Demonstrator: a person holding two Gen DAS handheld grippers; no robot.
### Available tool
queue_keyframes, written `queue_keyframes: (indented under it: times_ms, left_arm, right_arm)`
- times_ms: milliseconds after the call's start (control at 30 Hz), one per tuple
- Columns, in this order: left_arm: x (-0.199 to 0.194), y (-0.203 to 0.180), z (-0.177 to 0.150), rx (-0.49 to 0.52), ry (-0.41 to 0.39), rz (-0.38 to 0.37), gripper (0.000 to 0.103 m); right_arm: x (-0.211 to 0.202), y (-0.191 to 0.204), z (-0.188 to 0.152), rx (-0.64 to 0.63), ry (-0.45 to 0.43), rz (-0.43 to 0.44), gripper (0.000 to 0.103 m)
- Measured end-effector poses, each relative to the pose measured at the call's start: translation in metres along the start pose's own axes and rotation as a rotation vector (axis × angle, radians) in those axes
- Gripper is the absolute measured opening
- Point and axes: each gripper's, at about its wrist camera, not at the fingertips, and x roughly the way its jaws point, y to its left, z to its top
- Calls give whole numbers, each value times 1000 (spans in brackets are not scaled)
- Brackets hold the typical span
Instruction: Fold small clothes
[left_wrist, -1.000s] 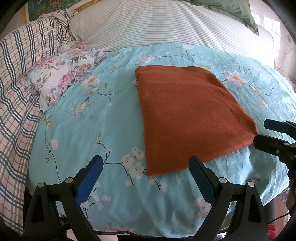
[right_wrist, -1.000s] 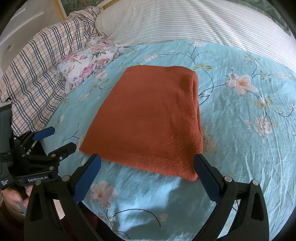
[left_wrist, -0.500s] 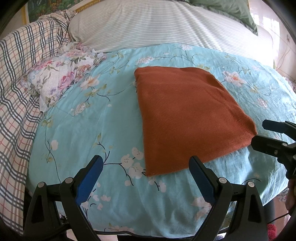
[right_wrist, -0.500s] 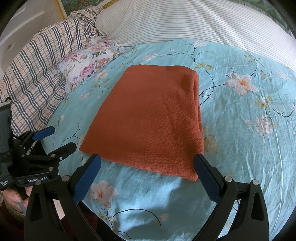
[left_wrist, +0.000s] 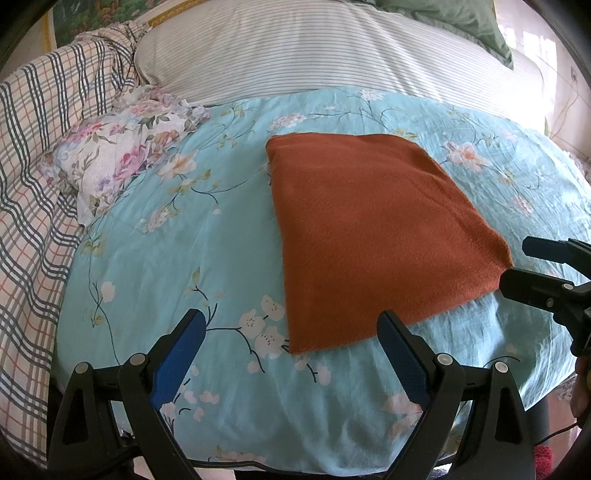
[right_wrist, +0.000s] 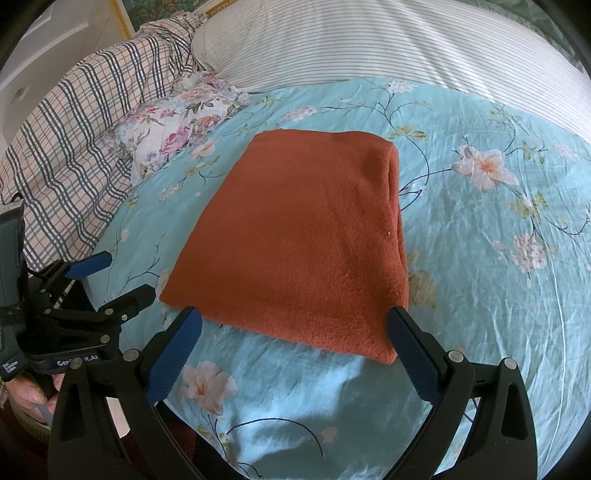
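A rust-orange cloth (left_wrist: 369, 232) (right_wrist: 303, 243) lies folded flat in a rectangle on the turquoise flowered bedspread (left_wrist: 184, 258) (right_wrist: 498, 240); its folded edge runs along the right side in the right wrist view. My left gripper (left_wrist: 291, 328) hovers open just short of the cloth's near left corner, holding nothing. My right gripper (right_wrist: 295, 326) is open too, its fingertips flanking the cloth's near edge without touching it. Each gripper shows in the other's view: the right one (left_wrist: 517, 264) beside the cloth's near right corner, the left one (right_wrist: 127, 275) by its left corner.
A floral pillowcase bundle (left_wrist: 122, 158) (right_wrist: 177, 125) lies at the left of the bedspread. A plaid blanket (left_wrist: 33, 192) (right_wrist: 74, 133) is heaped beyond it. A striped pillow (left_wrist: 332, 51) (right_wrist: 388, 40) spans the back. The mattress edge (left_wrist: 240, 461) runs just below the grippers.
Both grippers stay open and almost still. The cloth sits very slightly lower in the left wrist view than a second ago.
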Motion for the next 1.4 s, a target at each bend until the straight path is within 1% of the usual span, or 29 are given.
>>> queue_keyframes:
  times_ms: [467, 567, 700, 833, 1000, 1167, 1400]
  left_arm:
    - [4, -2, 1, 8, 4, 0, 94]
    - [6, -1, 3, 6, 7, -10, 94]
    - [12, 1, 11, -6, 6, -40, 94]
    - [20, 3, 25, -7, -15, -25, 94]
    - [32, 4, 38, -17, -3, -39, 94]
    - [40, 3, 44, -22, 5, -30, 94]
    - [44, 5, 45, -26, 17, -19, 94]
  right_arm:
    - [1, 1, 1, 1, 1, 0, 100]
    - [2, 2, 2, -6, 2, -3, 100]
    - [10, -9, 14, -14, 1, -22, 100]
    - [18, -25, 28, 8, 2, -33, 100]
    - [25, -39, 42, 14, 3, -40, 100]
    - [33, -47, 49, 17, 14, -33, 100]
    - [41, -48, 52, 8, 28, -16, 100]
